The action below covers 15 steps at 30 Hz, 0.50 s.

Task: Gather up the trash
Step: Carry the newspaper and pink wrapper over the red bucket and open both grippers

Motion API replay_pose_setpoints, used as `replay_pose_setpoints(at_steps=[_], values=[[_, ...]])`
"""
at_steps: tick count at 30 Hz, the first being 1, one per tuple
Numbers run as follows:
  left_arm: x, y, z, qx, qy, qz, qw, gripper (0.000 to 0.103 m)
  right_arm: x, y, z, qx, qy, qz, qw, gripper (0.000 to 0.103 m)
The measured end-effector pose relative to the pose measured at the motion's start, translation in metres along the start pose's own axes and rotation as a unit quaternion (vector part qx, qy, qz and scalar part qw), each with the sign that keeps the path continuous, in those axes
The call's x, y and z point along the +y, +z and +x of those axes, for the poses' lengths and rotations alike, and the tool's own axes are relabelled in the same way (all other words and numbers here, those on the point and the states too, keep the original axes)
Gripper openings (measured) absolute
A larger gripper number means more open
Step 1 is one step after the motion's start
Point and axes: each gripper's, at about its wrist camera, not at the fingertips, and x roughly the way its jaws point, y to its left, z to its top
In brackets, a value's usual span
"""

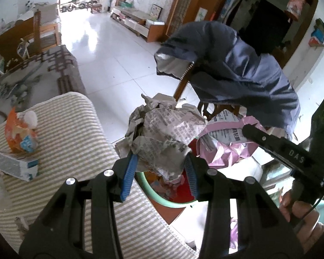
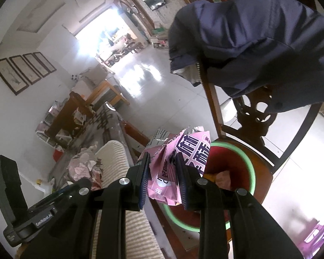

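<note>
My left gripper [image 1: 161,168] is shut on a crumpled newspaper wad [image 1: 162,133] and holds it above a red basin with a green rim [image 1: 162,198] that sits on a wooden chair. My right gripper [image 2: 164,185] is shut on a pink snack wrapper [image 2: 179,161] over the same basin [image 2: 251,172]. The pink wrapper also shows in the left wrist view [image 1: 222,149], next to the right gripper's body [image 1: 287,153]. The basin holds some trash pieces.
A striped tablecloth [image 1: 80,151] covers the table at left, with an orange snack bag [image 1: 19,131] and a small box [image 1: 17,166] on it. A blue jacket [image 1: 237,69] hangs on the chair back. White tiled floor lies beyond.
</note>
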Motion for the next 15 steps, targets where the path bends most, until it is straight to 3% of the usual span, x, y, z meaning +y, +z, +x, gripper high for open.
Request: replay_pose_setpoints(at_steps=[8, 11, 13, 15], values=[[-0.020, 0.000, 0.026, 0.025, -0.007, 0.018, 0.9995, 0.041, -0.015, 0.005, -0.003, 0.001, -0.008, 0.007, 1.000, 0.024], [-0.026, 0.000, 0.031, 0.031, -0.019, 0.023, 0.9991, 0.051, -0.019, 0.005, -0.003, 0.002, -0.012, 0.009, 1.000, 0.026], [-0.029, 0.000, 0.031, 0.027, -0.023, 0.021, 0.9991, 0.065, -0.022, 0.004, -0.002, 0.002, -0.020, 0.014, 1.000, 0.034], [-0.030, 0.000, 0.028, 0.022, -0.023, 0.022, 0.9993, 0.068, -0.026, 0.003, -0.004, -0.002, -0.018, 0.025, 1.000, 0.049]])
